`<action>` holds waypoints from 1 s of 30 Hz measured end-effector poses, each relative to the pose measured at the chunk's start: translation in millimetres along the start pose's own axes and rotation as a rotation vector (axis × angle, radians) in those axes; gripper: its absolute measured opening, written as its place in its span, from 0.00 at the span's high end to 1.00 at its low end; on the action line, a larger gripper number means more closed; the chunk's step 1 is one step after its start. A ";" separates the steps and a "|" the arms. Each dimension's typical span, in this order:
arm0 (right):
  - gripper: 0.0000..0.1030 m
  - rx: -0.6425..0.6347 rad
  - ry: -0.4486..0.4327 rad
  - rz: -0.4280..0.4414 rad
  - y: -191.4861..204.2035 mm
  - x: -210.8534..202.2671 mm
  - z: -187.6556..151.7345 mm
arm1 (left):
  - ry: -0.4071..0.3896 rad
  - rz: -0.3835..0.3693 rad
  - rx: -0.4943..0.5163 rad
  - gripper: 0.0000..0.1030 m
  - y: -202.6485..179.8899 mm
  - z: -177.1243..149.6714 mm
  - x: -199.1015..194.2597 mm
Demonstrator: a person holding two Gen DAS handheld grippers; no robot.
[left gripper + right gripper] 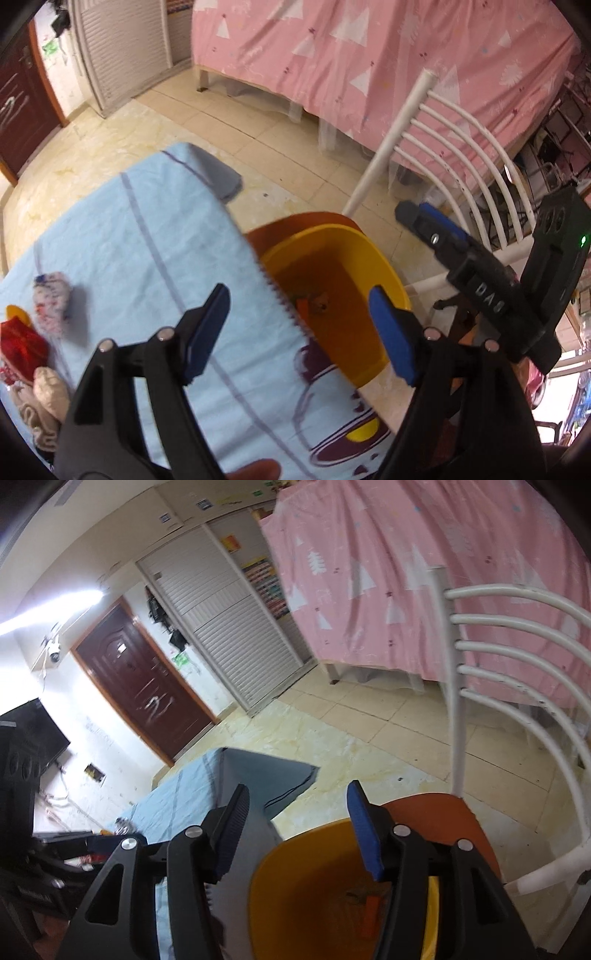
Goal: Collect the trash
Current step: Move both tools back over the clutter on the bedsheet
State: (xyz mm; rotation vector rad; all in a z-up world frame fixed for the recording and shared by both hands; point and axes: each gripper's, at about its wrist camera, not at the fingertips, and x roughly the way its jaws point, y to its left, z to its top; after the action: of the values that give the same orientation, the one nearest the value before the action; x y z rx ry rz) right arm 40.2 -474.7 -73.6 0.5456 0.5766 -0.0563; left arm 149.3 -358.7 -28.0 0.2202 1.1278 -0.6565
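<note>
The left hand-held gripper (pixel 299 332) is hanging open and empty over the yellow bin (pixel 332 266); the right hand-held gripper (pixel 295 834) is open too. Trash (pixel 51 306) is waiting on the bench (pixel 147 240), where reaching carelessly could be knocking it onto the floor.

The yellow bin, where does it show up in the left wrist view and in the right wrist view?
Left wrist view: yellow bin at centre, beyond the table edge, between the open fingers.
Right wrist view: bin at bottom centre, under the right gripper.
Shared landmark: the white chair, behind the bin in both.
</note>
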 end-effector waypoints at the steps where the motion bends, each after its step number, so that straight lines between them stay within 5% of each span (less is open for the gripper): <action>1: 0.53 -0.013 0.005 0.001 7.7 2.1 -0.4 | -0.013 0.007 -0.009 0.28 6.7 -0.8 -6.8; 15: 0.47 -0.146 0.068 0.066 114.6 35.5 -6.2 | -0.105 0.106 -0.137 0.28 114.3 -26.6 -76.1; 30: 0.41 -0.317 0.167 0.180 226.5 60.0 -42.6 | -0.192 0.192 -0.333 0.22 237.5 -108.5 -154.0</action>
State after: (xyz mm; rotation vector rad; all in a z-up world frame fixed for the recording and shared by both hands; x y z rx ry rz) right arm 114.4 -253.0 -27.9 0.2926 0.6816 0.2504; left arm 165.1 -60.6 24.6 -0.0204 0.9986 -0.3059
